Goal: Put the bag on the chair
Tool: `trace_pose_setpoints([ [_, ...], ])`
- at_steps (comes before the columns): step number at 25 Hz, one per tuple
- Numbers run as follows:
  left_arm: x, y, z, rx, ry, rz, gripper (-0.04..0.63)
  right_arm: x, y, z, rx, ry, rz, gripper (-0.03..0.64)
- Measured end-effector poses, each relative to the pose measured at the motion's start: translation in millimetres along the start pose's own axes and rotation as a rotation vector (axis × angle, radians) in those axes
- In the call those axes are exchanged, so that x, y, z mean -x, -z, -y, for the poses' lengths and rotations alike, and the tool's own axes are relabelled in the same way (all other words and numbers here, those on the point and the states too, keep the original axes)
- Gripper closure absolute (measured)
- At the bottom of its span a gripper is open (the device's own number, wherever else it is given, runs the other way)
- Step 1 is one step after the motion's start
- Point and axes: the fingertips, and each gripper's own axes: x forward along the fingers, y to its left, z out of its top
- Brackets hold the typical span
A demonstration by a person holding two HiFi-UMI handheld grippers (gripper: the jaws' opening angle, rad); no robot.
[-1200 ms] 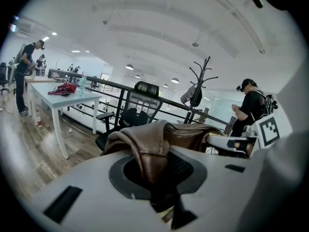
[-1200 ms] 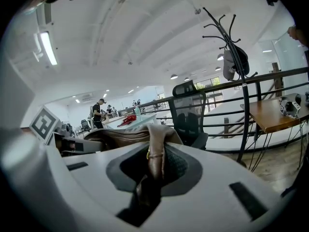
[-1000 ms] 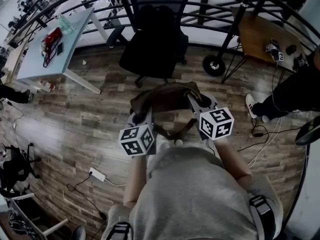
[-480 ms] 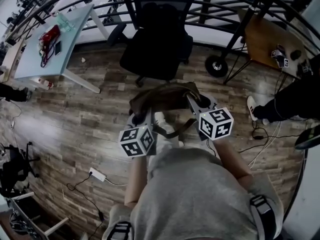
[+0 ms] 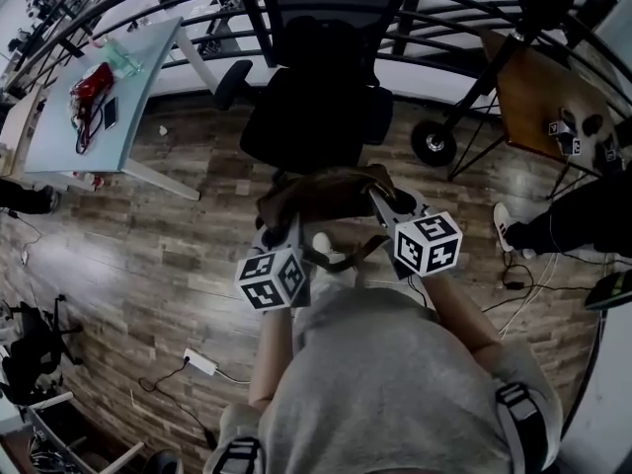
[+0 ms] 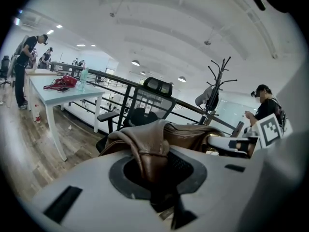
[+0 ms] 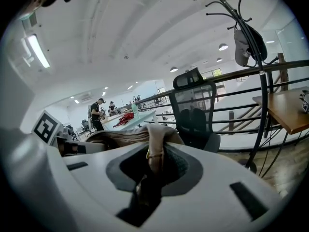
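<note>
A brown leather bag [image 5: 326,194] hangs in the air between my two grippers, just in front of a black office chair [image 5: 318,107]. My left gripper [image 5: 286,231] is shut on the bag's left end, where a fold of brown leather [image 6: 149,153] sits between the jaws. My right gripper [image 5: 380,205] is shut on the bag's right end, clamped on a strap with a small ring [image 7: 153,151]. A strap loop [image 5: 346,255] dangles below the bag. The chair's seat [image 6: 137,117] and mesh back [image 7: 193,100] stand straight ahead in both gripper views.
A pale blue table [image 5: 104,87] with a red item [image 5: 89,82] stands to the left. A black railing [image 5: 444,18] runs behind the chair. A wooden desk [image 5: 553,97] and a stand with a wheel [image 5: 434,141] are at right. A person's legs [image 5: 583,205] and floor cables [image 5: 523,265] lie far right.
The chair has come closer and sits lower in the head view; the bag is now nearer its seat. Both grippers keep their hold on the bag.
</note>
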Motion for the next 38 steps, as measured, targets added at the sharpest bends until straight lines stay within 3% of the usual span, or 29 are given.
trace_pose_setpoints([
  [18, -105.2, -107.2, -65.6, -0.037, 0.060, -0.001, 0.535, -124.4, -83.7, 27.7, -0.028, 0.048, 0.027, 0.563],
  [29, -151.1, -135.7, -95.0, -0.050, 0.081, -0.020, 0.535, -178.0, -101.7, 43.6, -0.037, 0.073, 0.025, 0.563],
  [38, -189.5, -144.4, -91.3, -0.052, 0.091, -0.052, 0.534, -201.4, -113.8, 76.5, -0.043, 0.088, 0.015, 0.563],
])
